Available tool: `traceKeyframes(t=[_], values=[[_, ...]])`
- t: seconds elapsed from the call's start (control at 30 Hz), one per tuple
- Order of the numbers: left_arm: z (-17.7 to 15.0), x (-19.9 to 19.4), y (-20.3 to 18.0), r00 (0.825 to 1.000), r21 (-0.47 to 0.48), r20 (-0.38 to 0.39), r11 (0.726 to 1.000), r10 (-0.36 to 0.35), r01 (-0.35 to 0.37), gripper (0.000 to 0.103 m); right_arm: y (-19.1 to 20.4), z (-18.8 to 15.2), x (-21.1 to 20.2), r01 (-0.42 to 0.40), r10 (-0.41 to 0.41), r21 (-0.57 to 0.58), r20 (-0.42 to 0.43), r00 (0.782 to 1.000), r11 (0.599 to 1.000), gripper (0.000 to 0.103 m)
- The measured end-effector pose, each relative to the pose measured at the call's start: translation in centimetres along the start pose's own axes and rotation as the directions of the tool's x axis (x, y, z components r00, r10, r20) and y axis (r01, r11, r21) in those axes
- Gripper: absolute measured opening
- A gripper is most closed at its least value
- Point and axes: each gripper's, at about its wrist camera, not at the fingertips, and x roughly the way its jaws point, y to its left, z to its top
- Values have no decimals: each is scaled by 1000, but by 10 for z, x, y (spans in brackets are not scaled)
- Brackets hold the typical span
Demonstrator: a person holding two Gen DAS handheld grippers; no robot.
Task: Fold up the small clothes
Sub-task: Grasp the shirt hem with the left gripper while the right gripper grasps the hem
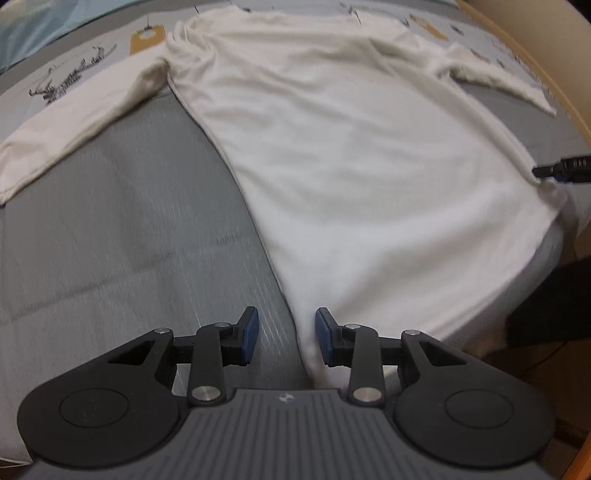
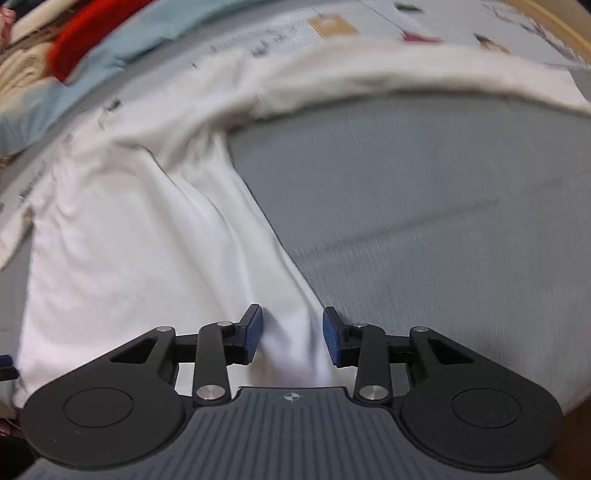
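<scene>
A white long-sleeved shirt [image 1: 351, 147] lies flat on a grey bed cover [image 1: 129, 221], sleeves spread out to both sides. My left gripper [image 1: 286, 334] points down at the shirt's near left hem corner. It is open, and the shirt's side edge runs between its blue pads [image 1: 250, 332]. My right gripper [image 2: 291, 334] hovers over the opposite hem corner of the shirt [image 2: 129, 240]. It is open too, with a ridge of white fabric lying loose between its pads. One sleeve [image 2: 406, 74] stretches away to the right. The tip of the right gripper's finger [image 1: 561, 168] shows at the shirt's right edge.
Beyond the shirt lies a printed sheet with tan tags [image 1: 147, 37]. Light blue cloth [image 2: 110, 48], a red item [image 2: 92, 33] and beige folded cloth [image 2: 22, 70] are piled at the far left. A wooden edge [image 1: 535, 48] borders the bed on the right, with something dark [image 1: 554, 302] below it.
</scene>
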Motion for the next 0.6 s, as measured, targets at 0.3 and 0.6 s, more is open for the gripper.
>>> traceKeyframes(t=[0.3, 0.6], values=[[-9, 11, -32, 1000, 112, -12, 994, 19, -17, 6, 13, -25, -21, 31, -29, -70, 38, 999, 997, 4], [-9, -25, -22, 997, 125, 37, 989, 70, -74, 4, 2, -38, -25, 2, -3, -14, -90, 996, 1000, 4]])
